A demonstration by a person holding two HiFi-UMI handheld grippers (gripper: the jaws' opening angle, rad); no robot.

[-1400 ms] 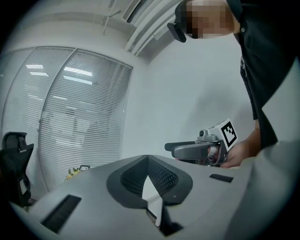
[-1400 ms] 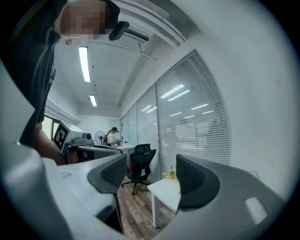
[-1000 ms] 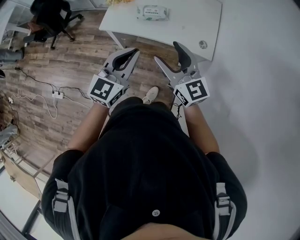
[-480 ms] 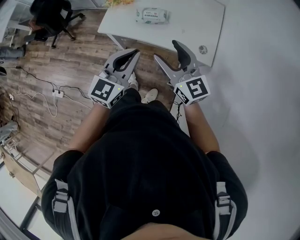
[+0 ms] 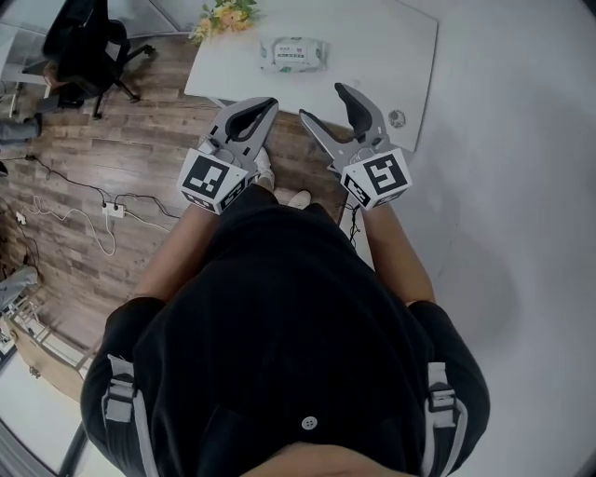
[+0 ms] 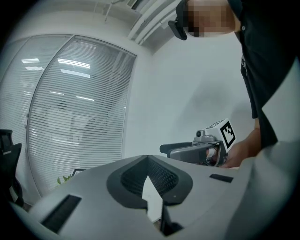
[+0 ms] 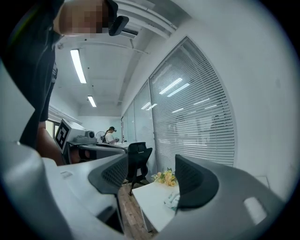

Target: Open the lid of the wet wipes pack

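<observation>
The wet wipes pack (image 5: 291,53), white with green print, lies flat on the white table (image 5: 372,56) far ahead; in the right gripper view the wet wipes pack (image 7: 171,200) shows partly behind the right-hand jaw. Both grippers hang in the air short of the table's near edge. My left gripper (image 5: 267,103) has its jaw tips together with nothing in them; in its own view the left gripper (image 6: 148,158) shows only a thin sliver between the pads. My right gripper (image 5: 331,107) is open and empty, its jaws framing the table (image 7: 150,199).
Yellow flowers (image 5: 226,16) stand at the table's far left corner. A round cable hole (image 5: 398,118) sits at its near right corner. A black office chair (image 5: 88,42) and a power strip with cables (image 5: 114,186) are on the wood floor to the left.
Both grippers have moved forward toward the table, which now lies lower and nearer in the head view. The flowers have come into view. Jaw positions look unchanged.
</observation>
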